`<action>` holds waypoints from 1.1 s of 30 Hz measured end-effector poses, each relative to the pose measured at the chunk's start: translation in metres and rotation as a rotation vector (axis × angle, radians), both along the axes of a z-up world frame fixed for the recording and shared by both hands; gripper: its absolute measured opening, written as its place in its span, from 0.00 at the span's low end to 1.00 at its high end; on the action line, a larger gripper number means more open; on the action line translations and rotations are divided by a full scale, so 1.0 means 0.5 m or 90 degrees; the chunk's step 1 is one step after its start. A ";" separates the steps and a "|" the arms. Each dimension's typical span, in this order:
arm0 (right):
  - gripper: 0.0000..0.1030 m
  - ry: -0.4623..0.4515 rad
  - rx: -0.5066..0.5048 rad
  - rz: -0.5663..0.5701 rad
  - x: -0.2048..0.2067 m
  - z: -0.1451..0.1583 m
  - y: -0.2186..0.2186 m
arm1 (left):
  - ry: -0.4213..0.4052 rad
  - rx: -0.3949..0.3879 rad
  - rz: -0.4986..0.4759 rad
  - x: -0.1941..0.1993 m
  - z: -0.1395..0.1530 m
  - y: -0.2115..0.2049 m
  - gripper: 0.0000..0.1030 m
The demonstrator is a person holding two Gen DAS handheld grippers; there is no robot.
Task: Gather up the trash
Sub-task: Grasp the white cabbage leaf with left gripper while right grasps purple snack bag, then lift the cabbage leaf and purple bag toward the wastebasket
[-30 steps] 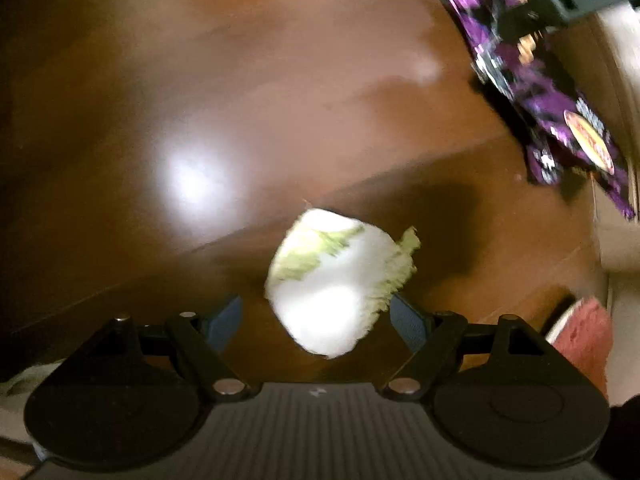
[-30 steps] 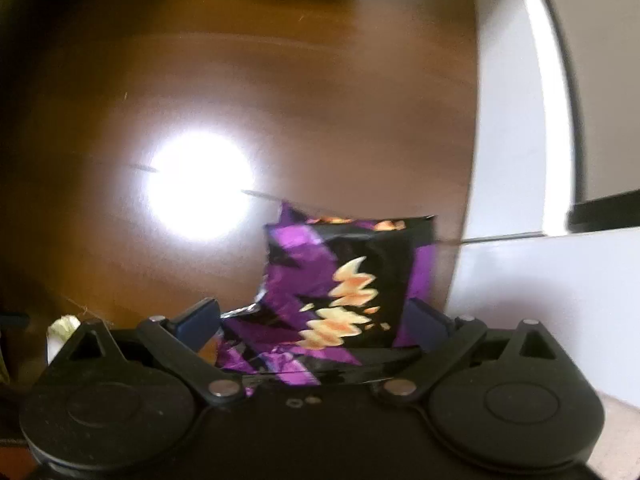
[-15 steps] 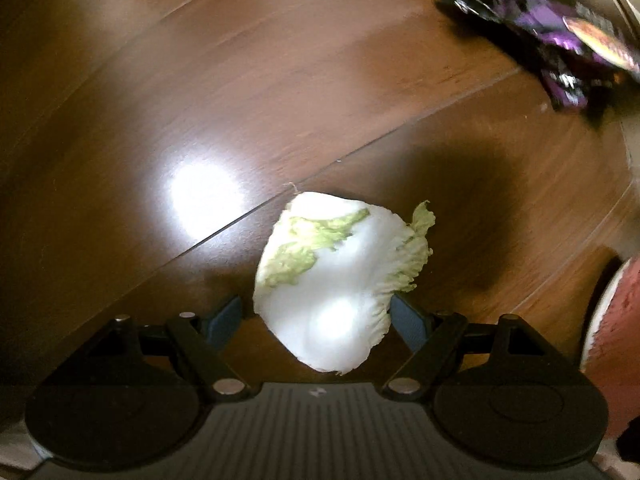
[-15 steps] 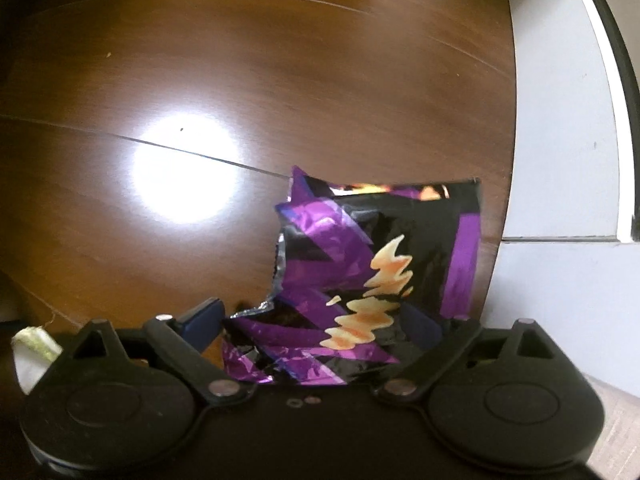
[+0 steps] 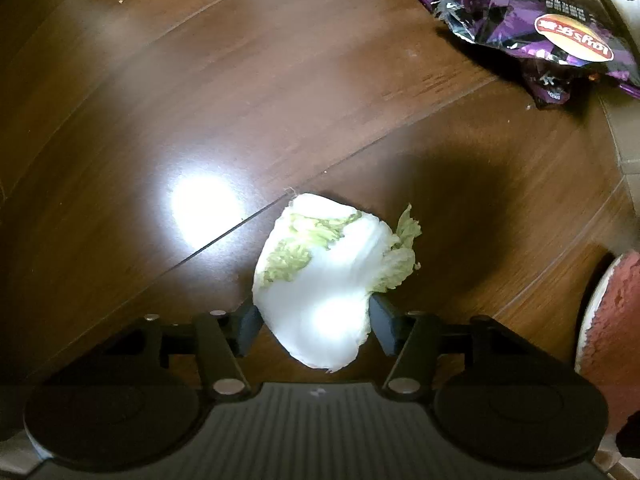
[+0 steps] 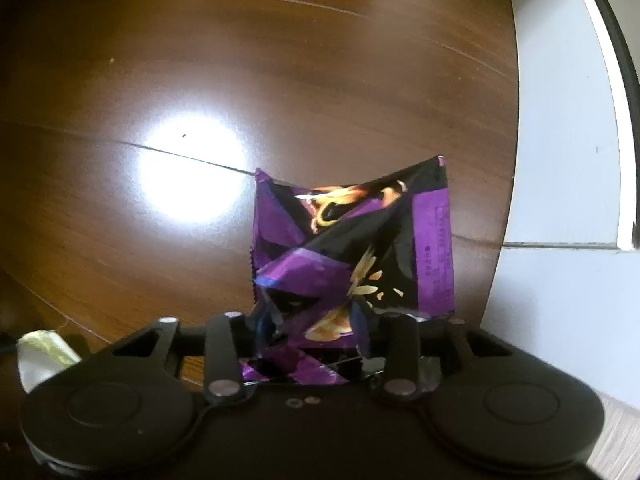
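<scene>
My left gripper (image 5: 314,318) is shut on a white and pale green cabbage leaf (image 5: 328,264) and holds it above the dark wooden floor (image 5: 200,100). My right gripper (image 6: 310,326) is shut on a crumpled purple snack bag (image 6: 352,248), held upright over the floor. The same purple snack bag (image 5: 532,24) shows at the top right of the left wrist view. The cabbage leaf (image 6: 42,350) shows at the lower left edge of the right wrist view.
A white cabinet or wall panel (image 6: 568,140) stands at the right of the right wrist view. A red, fuzzy item with a white rim (image 5: 608,320) lies at the right edge of the left wrist view. A lamp glare (image 5: 206,208) reflects off the floor.
My right gripper's jaws have closed in tighter on the snack bag, crumpling it more. The left gripper has shifted with the cabbage leaf still held; the bag now sits farther toward the top right.
</scene>
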State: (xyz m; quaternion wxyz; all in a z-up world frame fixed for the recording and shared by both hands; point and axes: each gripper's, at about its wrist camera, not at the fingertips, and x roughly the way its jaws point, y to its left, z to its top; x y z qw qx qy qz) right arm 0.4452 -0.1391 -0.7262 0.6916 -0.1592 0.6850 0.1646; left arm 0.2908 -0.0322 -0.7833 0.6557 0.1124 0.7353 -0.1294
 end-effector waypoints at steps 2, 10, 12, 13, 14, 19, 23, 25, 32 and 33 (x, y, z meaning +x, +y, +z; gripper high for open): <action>0.30 0.007 0.023 -0.009 0.003 0.010 -0.011 | -0.002 0.000 0.001 0.000 0.004 0.004 0.49; 0.16 -0.014 0.104 -0.025 0.018 0.074 -0.017 | -0.003 -0.021 0.059 0.031 0.026 0.050 0.17; 0.14 -0.016 0.122 -0.024 0.017 0.087 -0.017 | -0.004 -0.026 0.068 0.039 0.032 0.062 0.15; 0.13 -0.018 0.126 -0.022 0.020 0.094 -0.016 | -0.005 -0.031 0.070 0.040 0.036 0.064 0.14; 0.12 -0.022 0.129 -0.022 0.020 0.099 -0.014 | -0.007 -0.035 0.071 0.044 0.043 0.066 0.12; 0.08 -0.040 0.155 -0.039 0.033 0.142 -0.034 | -0.029 -0.058 0.089 0.067 0.075 0.083 0.08; 0.07 -0.065 0.176 -0.071 0.048 0.192 -0.063 | -0.047 -0.057 0.124 0.085 0.110 0.095 0.07; 0.06 -0.069 0.195 -0.095 0.048 0.210 -0.083 | -0.056 -0.057 0.145 0.097 0.126 0.108 0.07; 0.03 -0.128 0.246 -0.127 0.069 0.304 -0.057 | -0.124 -0.070 0.223 0.154 0.206 0.164 0.07; 0.02 -0.138 0.253 -0.132 0.068 0.316 -0.060 | -0.141 -0.071 0.230 0.160 0.219 0.175 0.07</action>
